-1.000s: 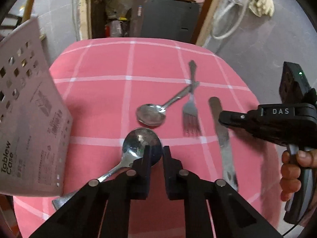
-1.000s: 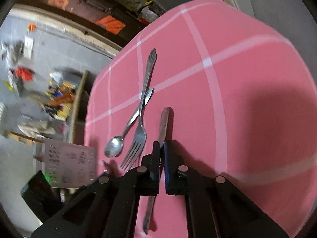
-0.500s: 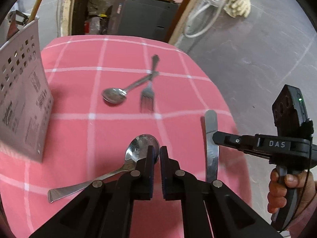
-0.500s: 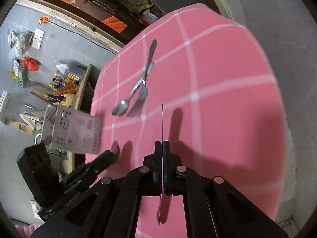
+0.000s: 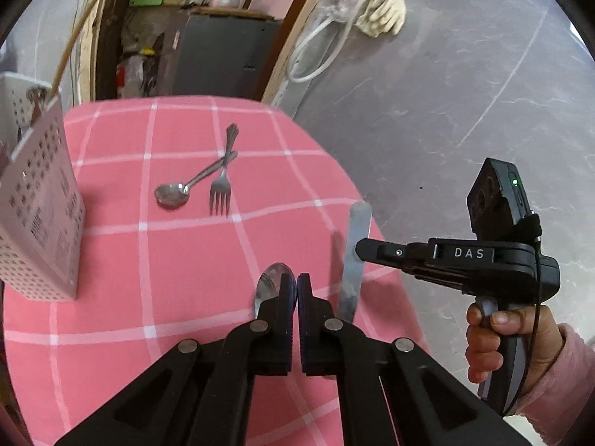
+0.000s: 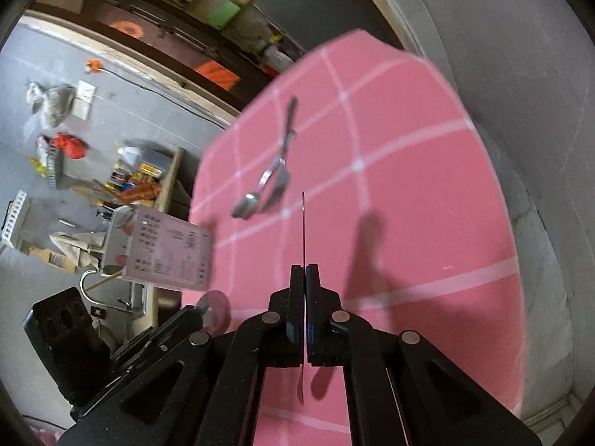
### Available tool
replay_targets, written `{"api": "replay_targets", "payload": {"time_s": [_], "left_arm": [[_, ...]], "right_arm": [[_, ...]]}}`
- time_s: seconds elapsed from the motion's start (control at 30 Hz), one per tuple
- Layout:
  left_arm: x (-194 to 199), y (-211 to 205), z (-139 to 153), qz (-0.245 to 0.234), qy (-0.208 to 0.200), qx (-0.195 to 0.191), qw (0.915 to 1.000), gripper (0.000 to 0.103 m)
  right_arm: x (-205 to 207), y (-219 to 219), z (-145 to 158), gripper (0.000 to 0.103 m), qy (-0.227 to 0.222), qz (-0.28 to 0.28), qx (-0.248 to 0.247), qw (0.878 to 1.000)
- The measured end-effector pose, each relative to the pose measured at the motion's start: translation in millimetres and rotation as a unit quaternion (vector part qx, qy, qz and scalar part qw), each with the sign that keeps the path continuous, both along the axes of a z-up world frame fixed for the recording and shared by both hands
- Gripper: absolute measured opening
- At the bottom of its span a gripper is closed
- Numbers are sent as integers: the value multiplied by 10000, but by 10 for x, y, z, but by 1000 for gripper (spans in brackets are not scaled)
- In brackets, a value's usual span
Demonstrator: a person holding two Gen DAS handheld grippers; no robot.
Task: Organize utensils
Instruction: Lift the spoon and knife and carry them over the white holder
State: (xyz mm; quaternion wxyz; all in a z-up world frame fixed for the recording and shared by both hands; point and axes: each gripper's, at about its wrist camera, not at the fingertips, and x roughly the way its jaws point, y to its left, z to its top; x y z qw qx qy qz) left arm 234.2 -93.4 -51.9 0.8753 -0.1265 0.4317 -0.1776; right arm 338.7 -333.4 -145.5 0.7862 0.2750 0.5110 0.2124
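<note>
Left wrist view shows the left tongs (image 5: 297, 286) clamped together on a big spoon (image 5: 270, 285), whose bowl stands just ahead of the pads on the left side. The right tongs (image 5: 362, 252), carried by a hand (image 5: 509, 338) in a pink sleeve, are clamped on a knife (image 5: 355, 256) across the middle of its blade, so the knife hangs above the pink checked cloth of the bench (image 5: 178, 260) near its right edge. I judge the middle grip is chosen so that the knife balances and does not swing.

A white holder with holes (image 5: 41, 208) stands upright at the left edge of the bench; its open top probably is where both pieces must go, handle or blade downward. A small spoon (image 5: 173, 195) and a fork (image 5: 221, 191) lie together near the far middle of the bench, their handles crossing; they wait for a later turn.

From the right wrist the knife (image 6: 304, 230) appears as a thin line between the closed pads.
</note>
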Motion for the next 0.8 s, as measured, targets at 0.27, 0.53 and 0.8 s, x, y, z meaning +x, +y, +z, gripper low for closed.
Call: {"api": "replay_targets", "payload": {"time_s": [0.27, 0.53, 0.8], "left_arm": [[-134, 157, 181, 47, -177, -128, 9998, 3], [-276, 355, 372, 207, -423, -233, 9986, 3], [-380, 536, 709, 303, -801, -297, 9959, 3]], "right_arm": [[-186, 97, 369, 1, -667, 102, -124, 9976], [-314, 221, 691, 1, -1238, 232, -280, 9916], [-359, 306, 1024, 1, -1777, 298, -261, 9833]]}}
